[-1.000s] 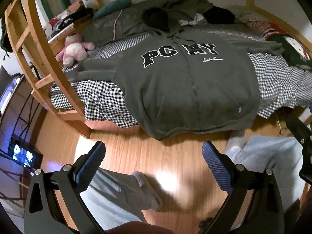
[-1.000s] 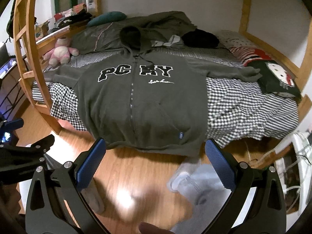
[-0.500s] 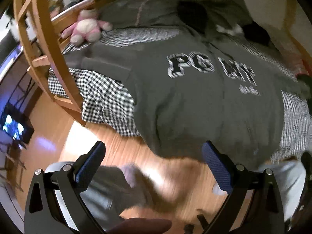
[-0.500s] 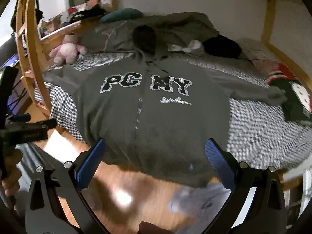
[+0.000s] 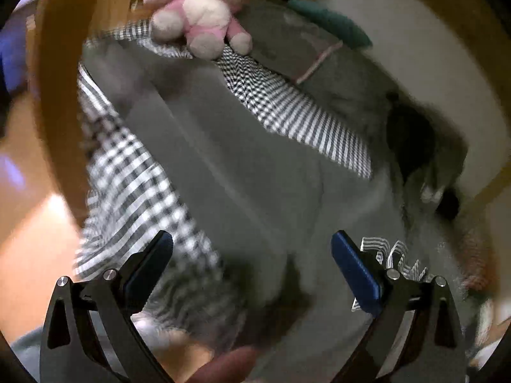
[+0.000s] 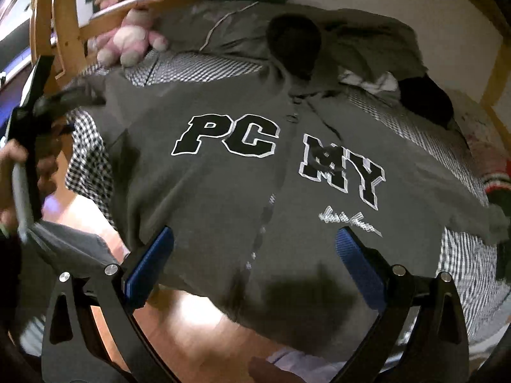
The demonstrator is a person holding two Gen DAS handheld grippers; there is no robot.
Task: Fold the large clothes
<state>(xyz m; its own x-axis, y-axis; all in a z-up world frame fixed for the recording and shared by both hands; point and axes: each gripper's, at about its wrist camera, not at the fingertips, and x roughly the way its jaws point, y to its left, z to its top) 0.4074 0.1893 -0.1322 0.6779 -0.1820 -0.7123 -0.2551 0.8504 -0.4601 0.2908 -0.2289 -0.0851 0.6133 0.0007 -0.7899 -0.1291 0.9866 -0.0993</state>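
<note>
The zip hoodie [image 6: 242, 191] is dark grey-green with black block letters "PC MY" [image 6: 278, 156] edged in white and a small white script beneath. The bedsheet [image 5: 127, 178] is a black-and-white check. The plush toy [image 5: 198, 16] is pink and cream. The bed frame [image 6: 60, 32] is honey-coloured wood, and the gripper pads [image 6: 150, 263] are blue

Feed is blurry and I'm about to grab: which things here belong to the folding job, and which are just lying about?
For the job:
- grey hoodie
- left gripper, jaws open
- right gripper, jaws open

Lying about:
- pink plush toy
- checked bedsheet
- black garment
</note>
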